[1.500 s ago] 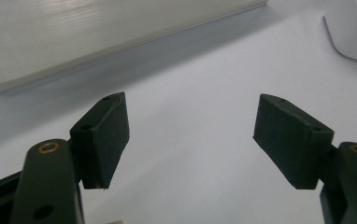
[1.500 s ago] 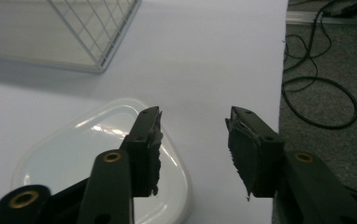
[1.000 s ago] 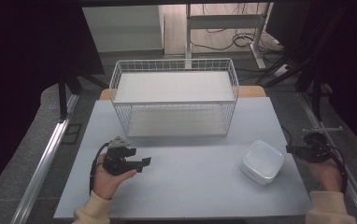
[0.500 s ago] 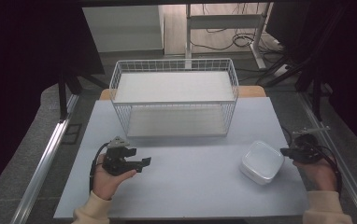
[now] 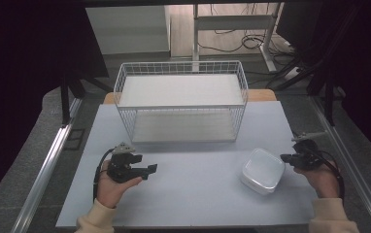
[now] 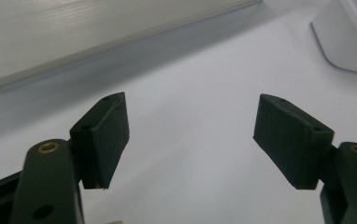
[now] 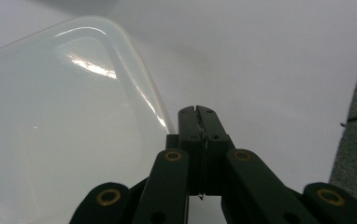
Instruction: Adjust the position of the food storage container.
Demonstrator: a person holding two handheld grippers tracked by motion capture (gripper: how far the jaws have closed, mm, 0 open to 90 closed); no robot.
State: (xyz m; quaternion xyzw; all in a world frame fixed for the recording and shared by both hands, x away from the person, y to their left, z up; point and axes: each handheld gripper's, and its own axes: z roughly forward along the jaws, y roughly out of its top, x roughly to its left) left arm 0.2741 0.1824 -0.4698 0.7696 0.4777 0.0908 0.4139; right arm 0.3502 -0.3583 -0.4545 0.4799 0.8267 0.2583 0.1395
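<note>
Right gripper (image 5: 284, 158): jaws pressed together with nothing between them — tips just beside the box's right edge; whether they touch it is hard to tell from the high view.
Box (image 5: 262, 170): white plastic, lid on, sitting on the table (image 5: 198, 194) at its right side, in front of the basket.
Left gripper (image 5: 150, 169): jaws wide apart, empty — held above bare table at the left.
Basket (image 5: 181, 102): white wire, at the back of the table, well apart from both grippers.
</note>
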